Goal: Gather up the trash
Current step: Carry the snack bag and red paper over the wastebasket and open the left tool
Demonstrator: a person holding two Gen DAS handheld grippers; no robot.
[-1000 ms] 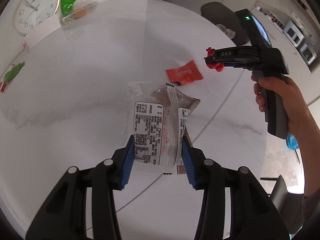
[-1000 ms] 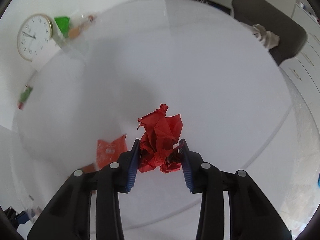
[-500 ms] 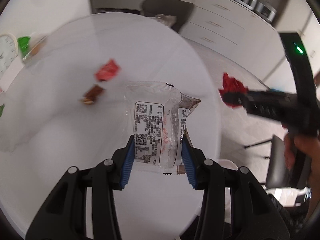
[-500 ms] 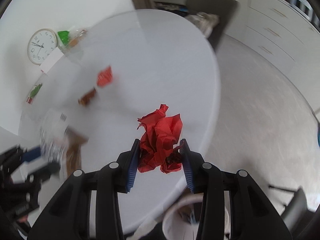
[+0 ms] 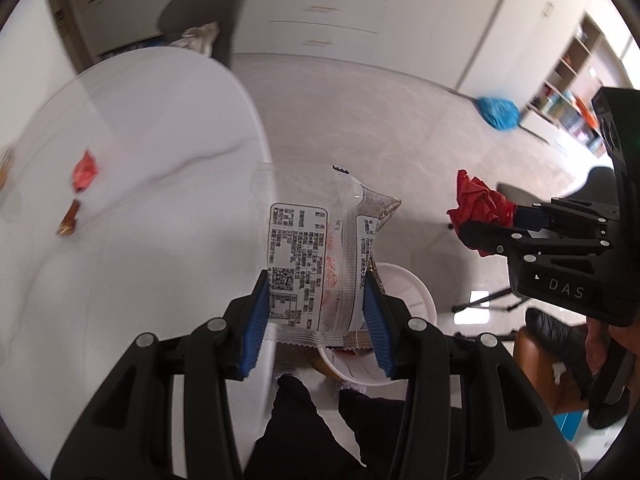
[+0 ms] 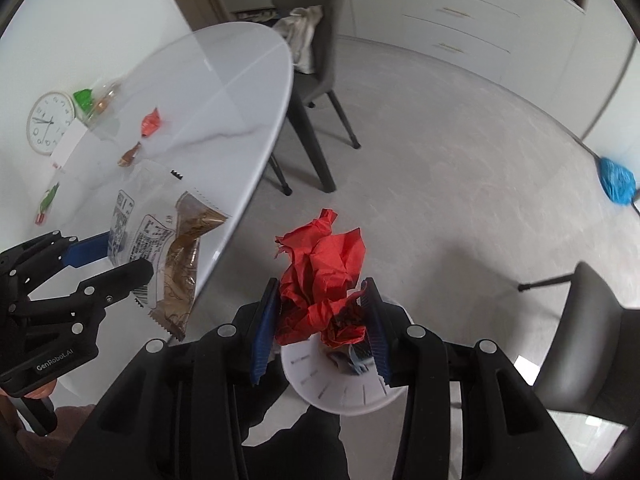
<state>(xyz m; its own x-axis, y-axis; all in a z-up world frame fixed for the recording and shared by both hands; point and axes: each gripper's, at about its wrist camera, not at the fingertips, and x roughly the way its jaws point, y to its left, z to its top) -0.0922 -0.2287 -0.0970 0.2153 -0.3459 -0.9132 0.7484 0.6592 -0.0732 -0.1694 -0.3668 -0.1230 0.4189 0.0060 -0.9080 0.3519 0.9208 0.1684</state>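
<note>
My left gripper (image 5: 316, 320) is shut on a clear snack wrapper (image 5: 316, 248) with a printed label, held over the table's edge above a white trash bin (image 5: 404, 300) on the floor. My right gripper (image 6: 320, 328) is shut on a crumpled red paper ball (image 6: 324, 268), held above the same bin (image 6: 340, 380). The red ball (image 5: 480, 208) also shows at the right of the left wrist view. The wrapper (image 6: 168, 240) and left gripper (image 6: 104, 264) show at the left of the right wrist view.
A red wrapper (image 6: 151, 122) and a small brown wrapper (image 6: 130, 155) lie on the round white table (image 6: 224, 80). A clock (image 6: 48, 124) and a green packet (image 6: 83, 98) sit at its far side. Grey chairs (image 6: 312, 36) stand around.
Both grippers have swung right, away from the tabletop to beyond its edge, carrying the wrapper and the red ball. The white bin has come into view beneath them.
</note>
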